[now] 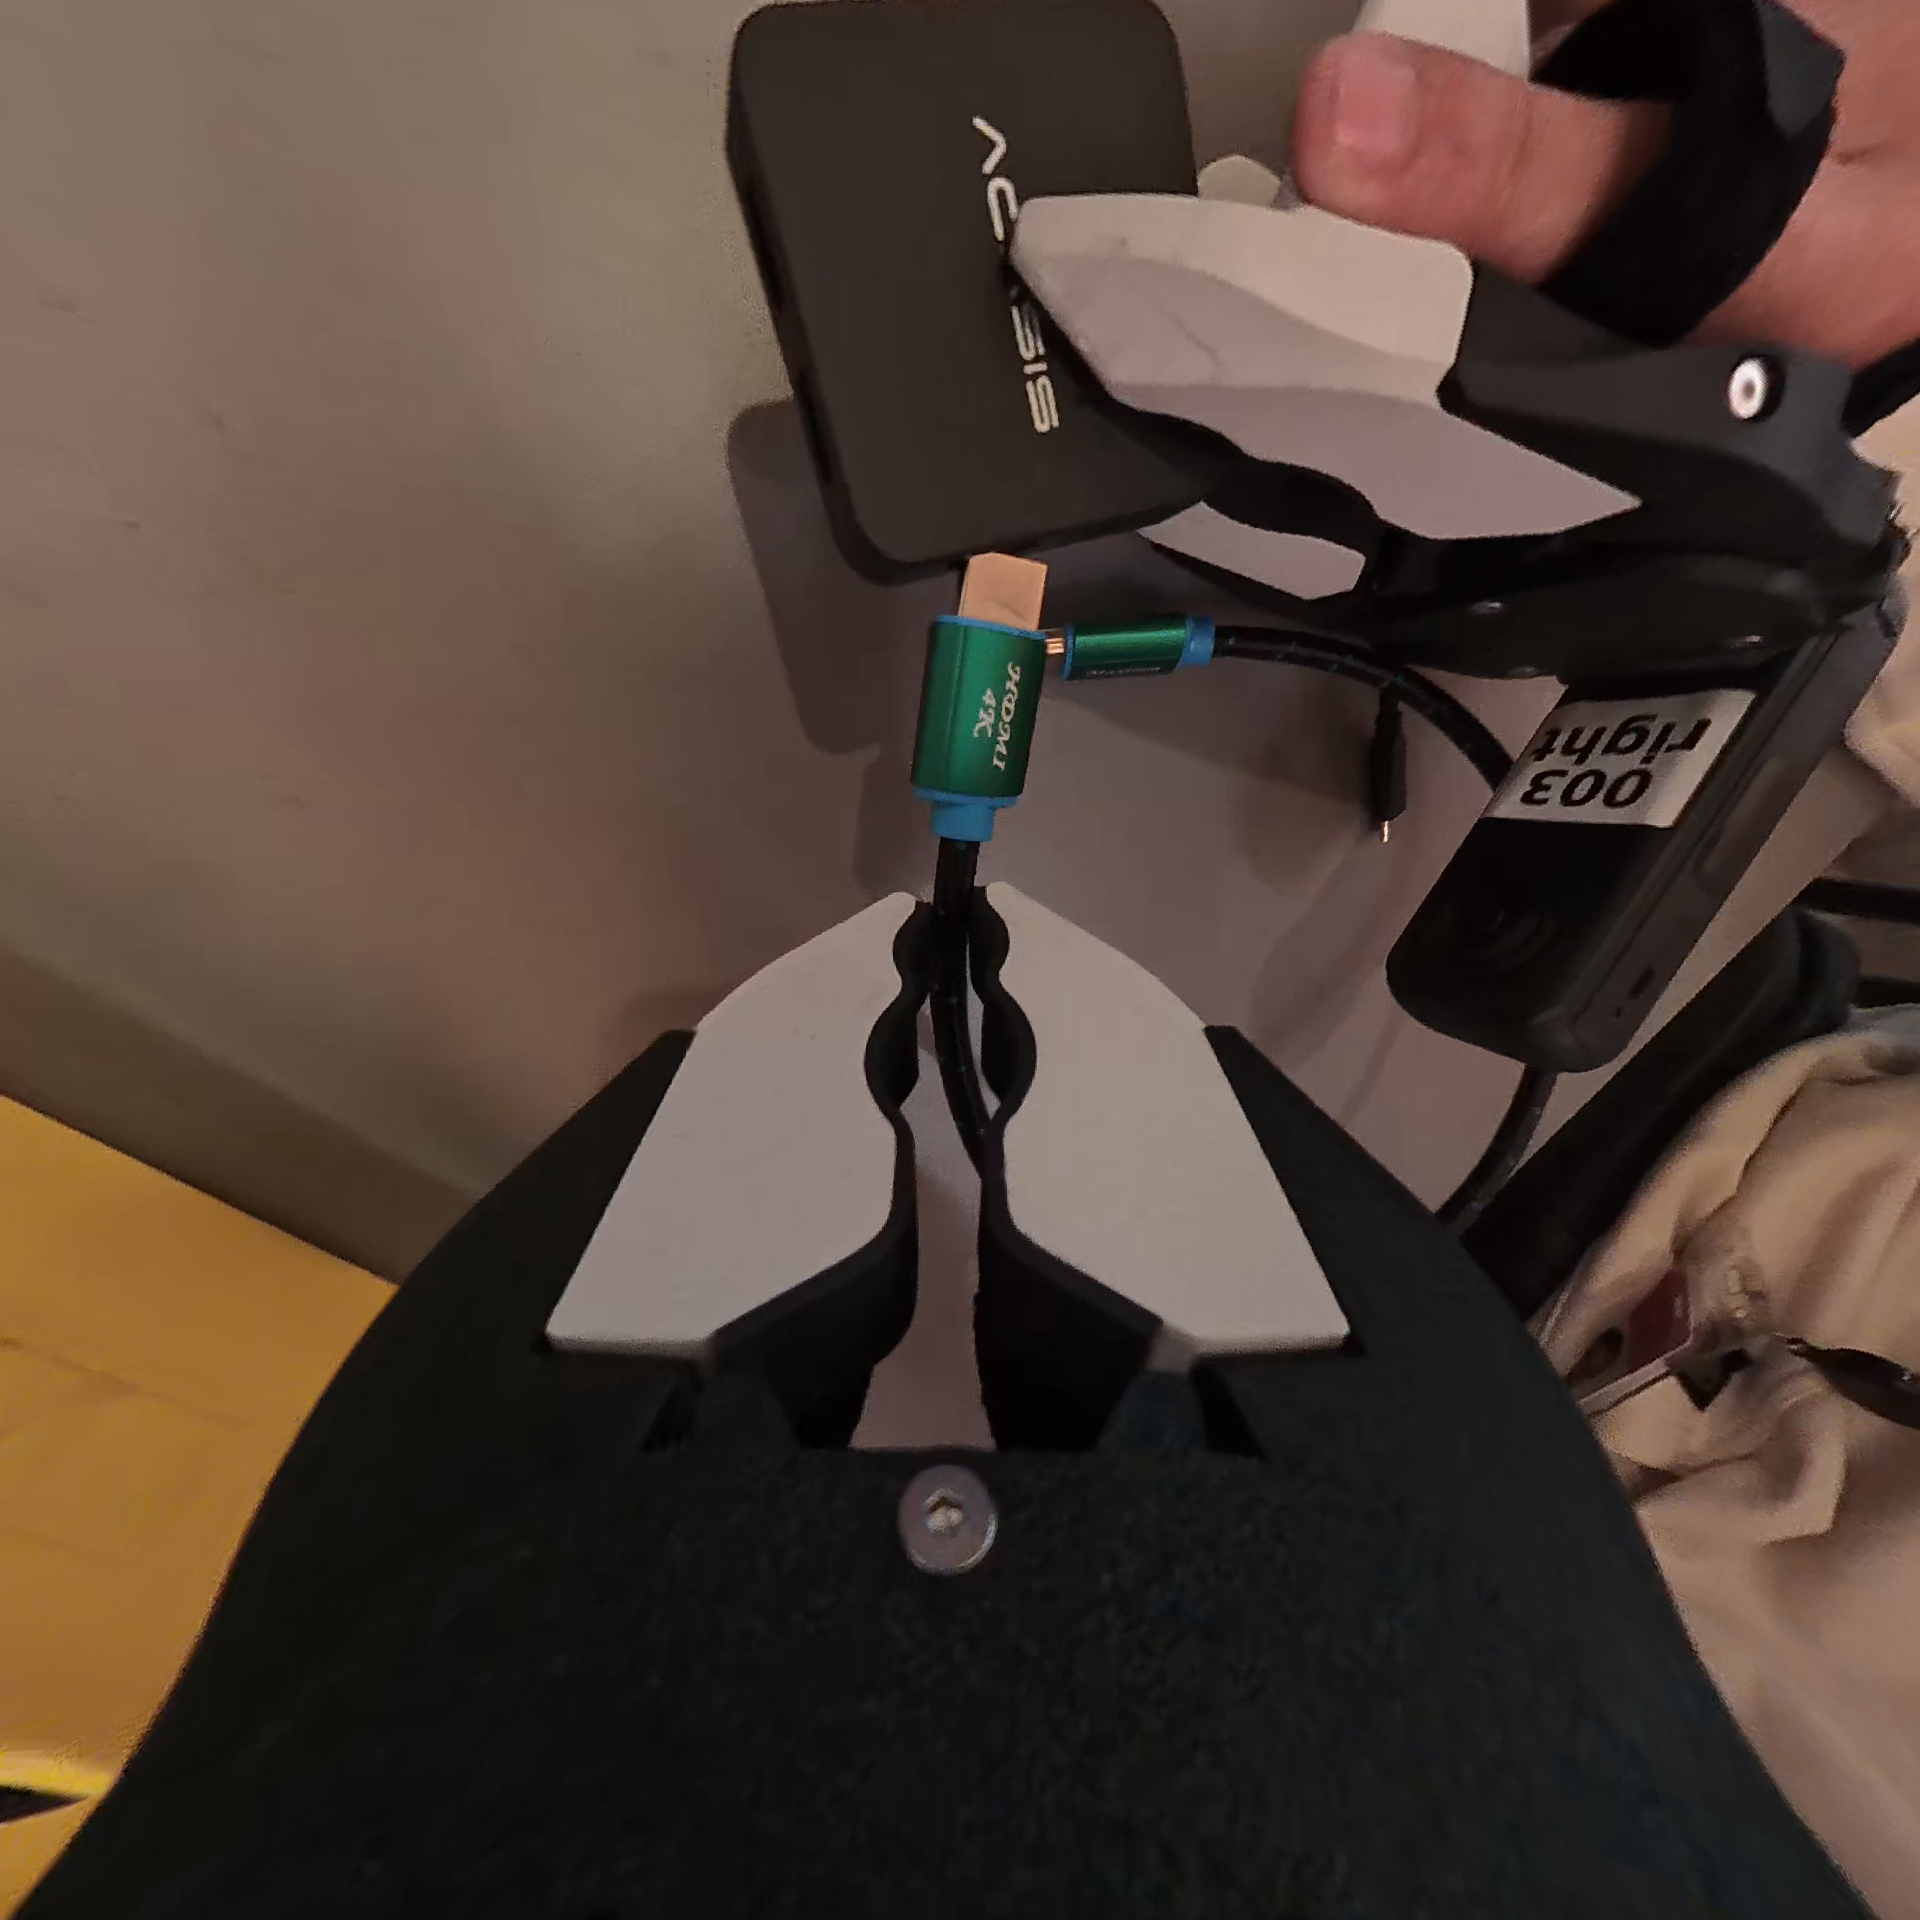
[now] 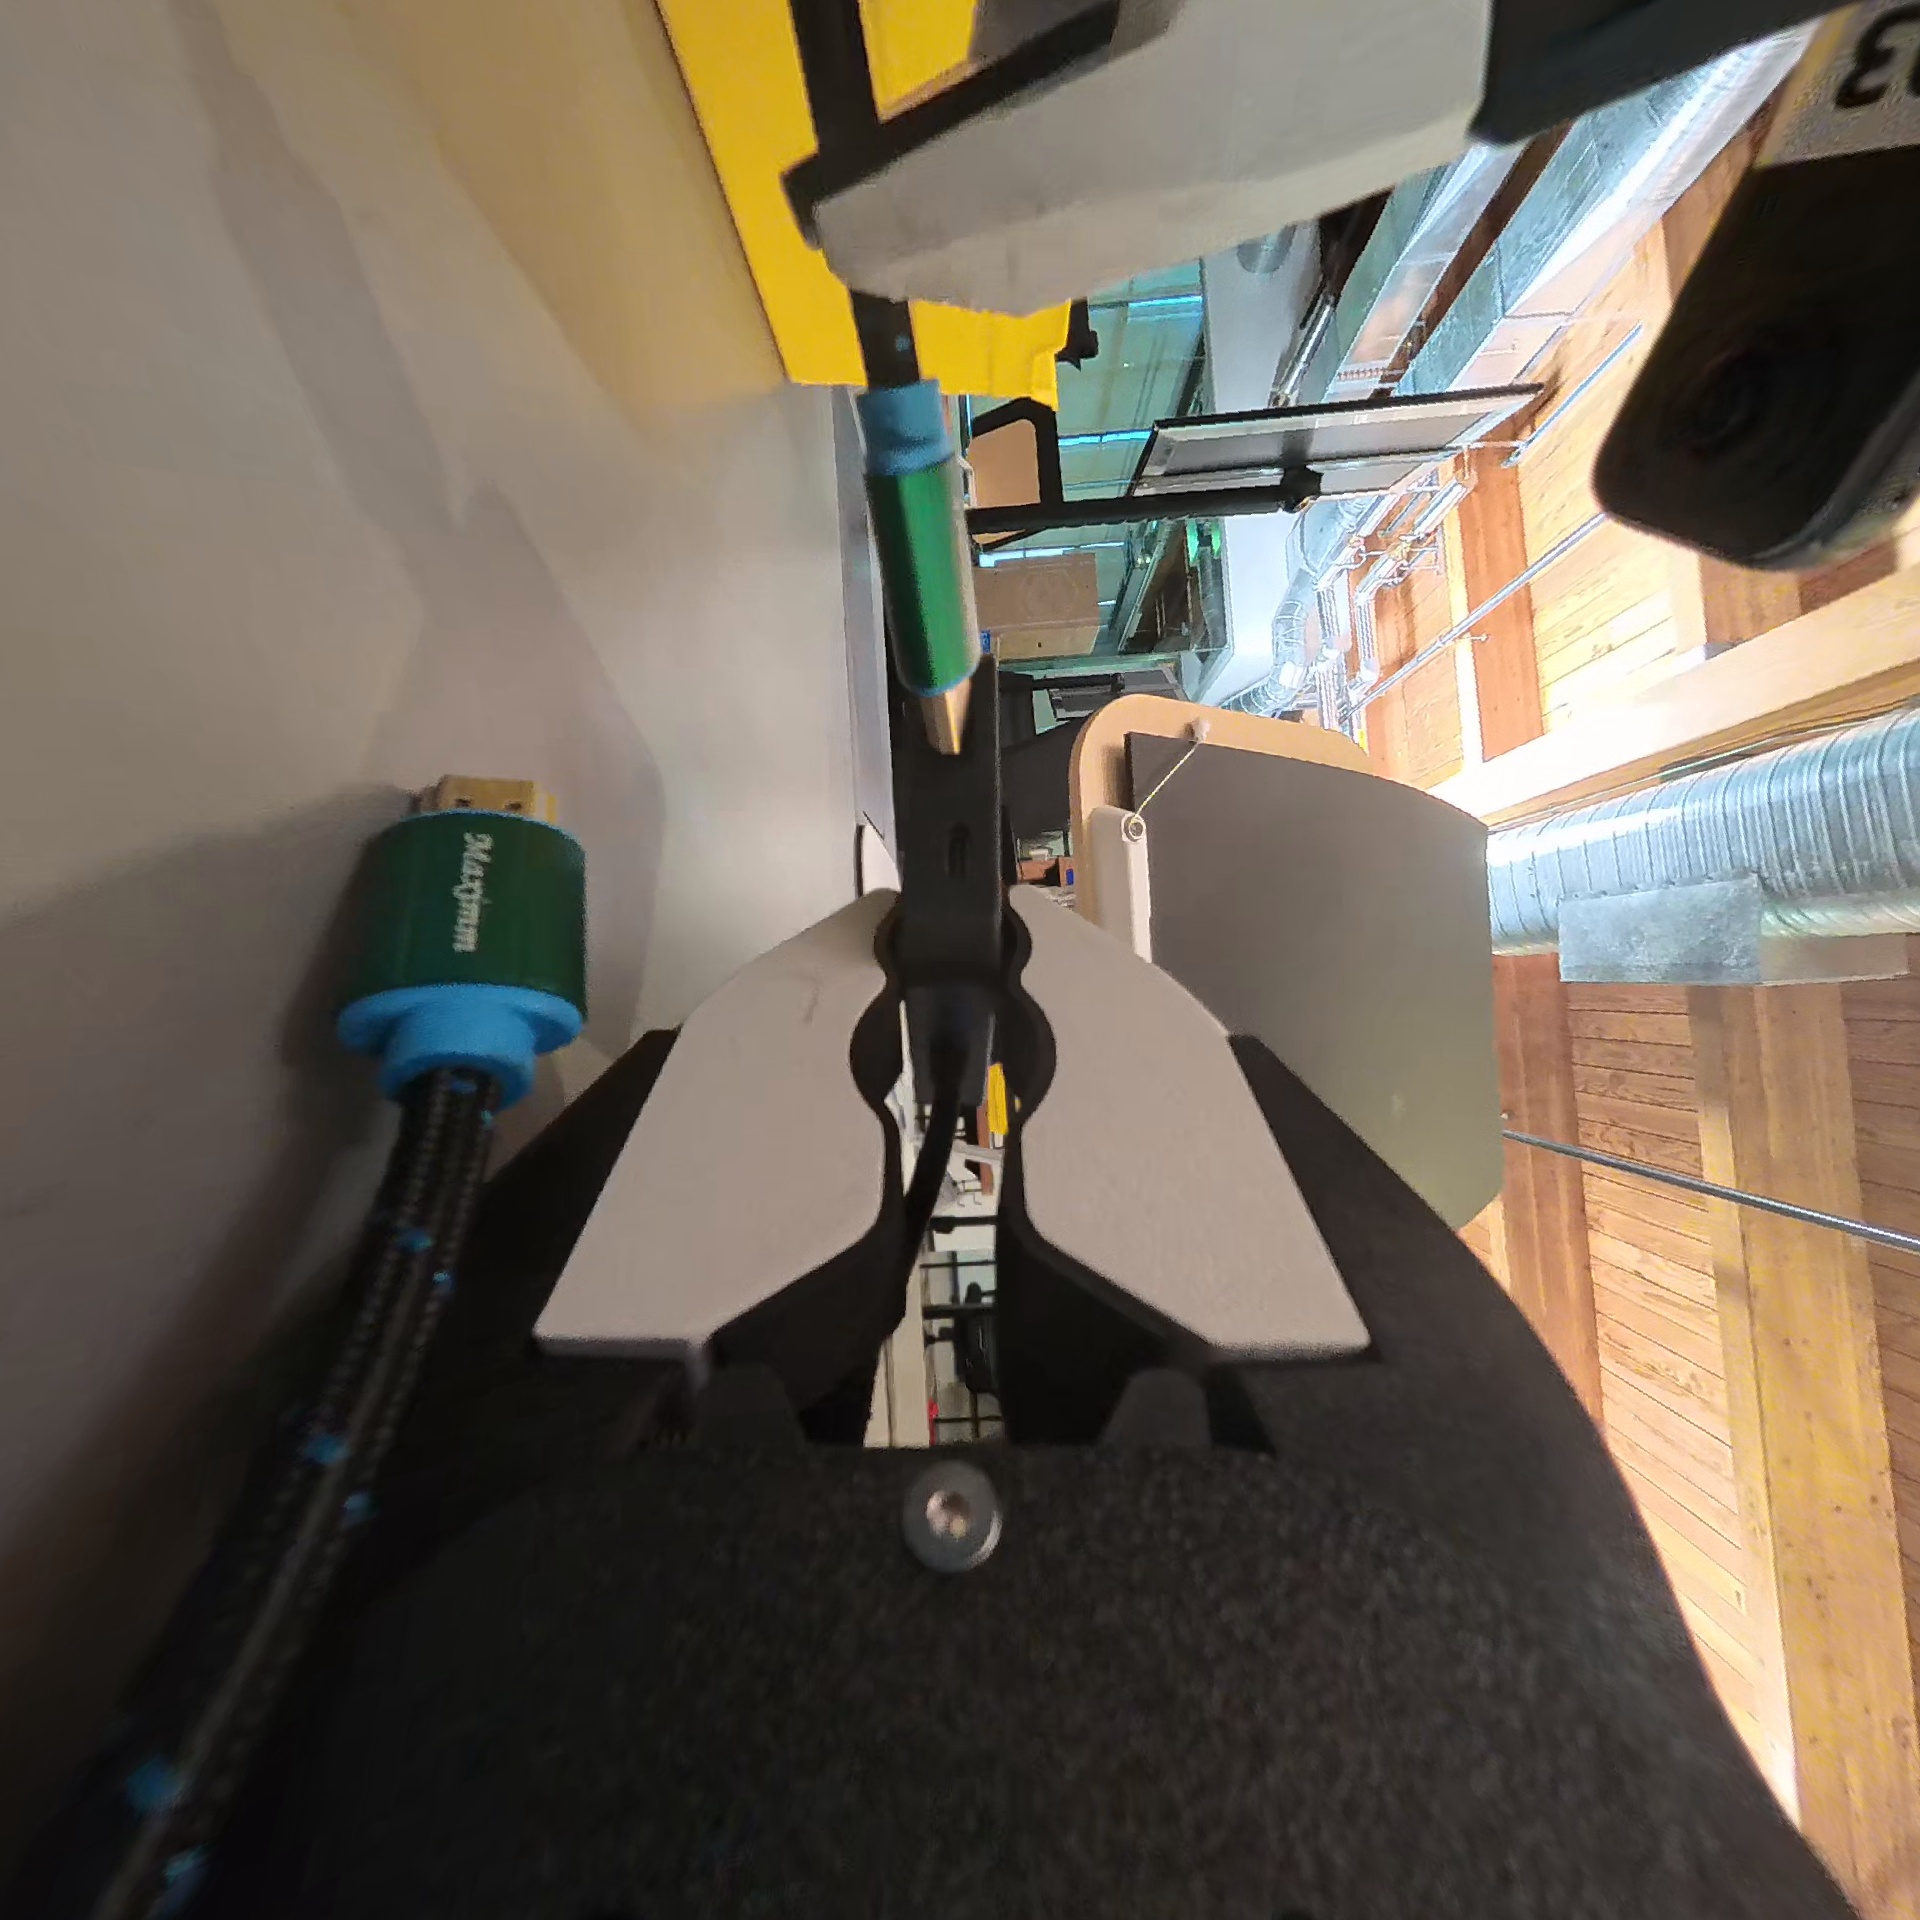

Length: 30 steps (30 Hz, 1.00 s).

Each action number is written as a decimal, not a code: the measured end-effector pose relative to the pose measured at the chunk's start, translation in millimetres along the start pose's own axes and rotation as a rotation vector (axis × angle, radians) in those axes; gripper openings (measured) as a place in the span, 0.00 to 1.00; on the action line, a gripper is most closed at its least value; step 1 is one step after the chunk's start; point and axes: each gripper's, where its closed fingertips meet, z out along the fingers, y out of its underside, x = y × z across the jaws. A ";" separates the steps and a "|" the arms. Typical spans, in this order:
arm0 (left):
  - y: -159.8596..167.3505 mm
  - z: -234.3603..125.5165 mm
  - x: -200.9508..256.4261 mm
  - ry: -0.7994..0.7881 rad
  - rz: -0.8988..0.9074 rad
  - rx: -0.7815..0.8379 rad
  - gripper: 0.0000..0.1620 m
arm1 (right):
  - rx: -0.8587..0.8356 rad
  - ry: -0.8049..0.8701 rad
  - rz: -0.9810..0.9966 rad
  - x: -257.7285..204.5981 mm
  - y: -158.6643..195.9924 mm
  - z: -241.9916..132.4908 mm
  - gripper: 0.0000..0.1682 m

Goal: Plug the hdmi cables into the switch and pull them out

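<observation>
Two handheld grippers meet above a pale tabletop [image 1: 364, 623]. Left gripper [image 1: 948, 904]: fingers clenched on the braided black cable just behind a green HDMI plug [image 1: 971, 722] with a blue strain collar; its gold connector tip lies just beside the lower edge of the black switch [image 1: 935, 312], not visibly seated. Right gripper [image 2: 951, 909]: fingers grasping the switch [image 2: 951, 831] edge-on, seen in the left wrist view clamped across the box's right side, with a person's hand [image 1: 1558, 156] on the handle. Second green HDMI plug [image 2: 473, 914], unplugged, lies on the tabletop beside the right gripper. Thin black cable [image 2: 935, 1132] hangs from the switch between the right fingers.
</observation>
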 end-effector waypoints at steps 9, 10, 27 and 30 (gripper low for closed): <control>-17.2 3.8 -5.3 -0.015 -0.074 0.154 0.04 | -0.079 0.005 -0.010 -1.1 12.1 3.8 0.08; -18.2 3.2 -5.2 -0.010 -0.080 0.168 0.04 | -0.087 0.003 -0.015 -1.8 12.8 3.9 0.08; -40.0 -4.1 -5.7 -0.142 0.009 0.379 0.03 | -0.106 -0.003 0.092 0.9 22.1 5.4 0.08; -37.7 -1.4 -5.1 -0.114 0.034 0.401 0.03 | -0.071 0.026 0.095 6.3 17.0 3.6 0.08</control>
